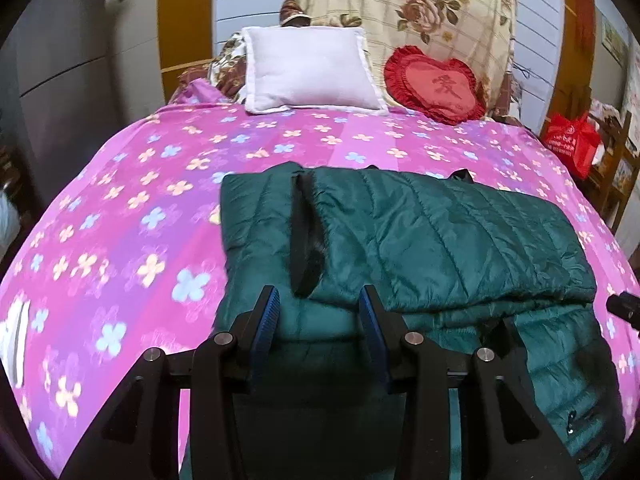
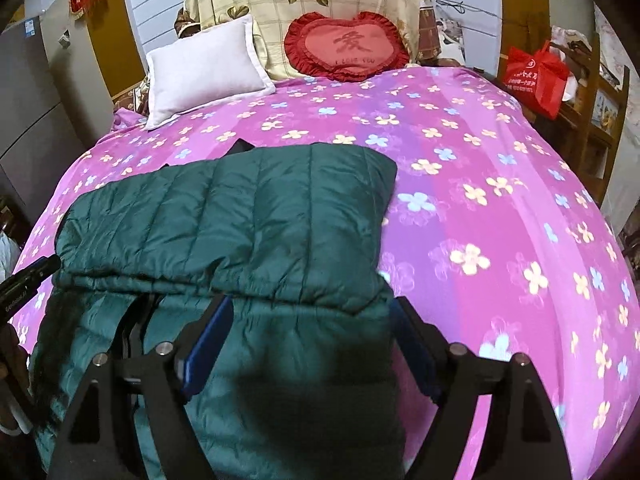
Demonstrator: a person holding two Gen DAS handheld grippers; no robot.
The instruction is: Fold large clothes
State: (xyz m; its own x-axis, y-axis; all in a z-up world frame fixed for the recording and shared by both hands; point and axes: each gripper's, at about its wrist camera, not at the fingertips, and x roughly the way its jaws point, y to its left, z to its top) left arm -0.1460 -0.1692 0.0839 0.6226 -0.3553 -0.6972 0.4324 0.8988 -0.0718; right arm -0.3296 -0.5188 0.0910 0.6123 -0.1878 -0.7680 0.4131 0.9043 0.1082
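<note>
Blue pads on black fingers frame the left gripper [image 1: 322, 312], and its jaws stand a modest way apart with nothing pinched; the green fabric passes below and beyond them, no pad pressing on it. Over to the right gripper [image 2: 310, 322]: jaws spread wide, straddling the near edge of the jacket, the left pad over the fabric and the right pad out past its edge above the sheet, no grip there either.

And there's the quilted green jacket [image 1: 432, 232], lying on the pink flowered bedsheet [image 1: 120, 208] with its upper part folded down over the lower, a gathered hem running across the fold. In the left wrist view a dark strip of lining [image 1: 306, 236] shows at twelve o'clock from the jaws, and the tip of the other gripper pokes in at the three o'clock edge. In the right wrist view the jacket [image 2: 224, 216] fills the ten to twelve o'clock stretch, bare sheet [image 2: 500, 208] out toward two o'clock, and the left gripper's tip sits at the nine o'clock edge.

Further out, at twelve o'clock, a white pillow [image 1: 310, 70] rests at the head of the bed, a red heart-shaped cushion [image 1: 434, 84] just beside it, both against a cream rose-printed cloth [image 1: 420, 4]. A red bag [image 2: 534, 76] sits off the bed at two o'clock.
</note>
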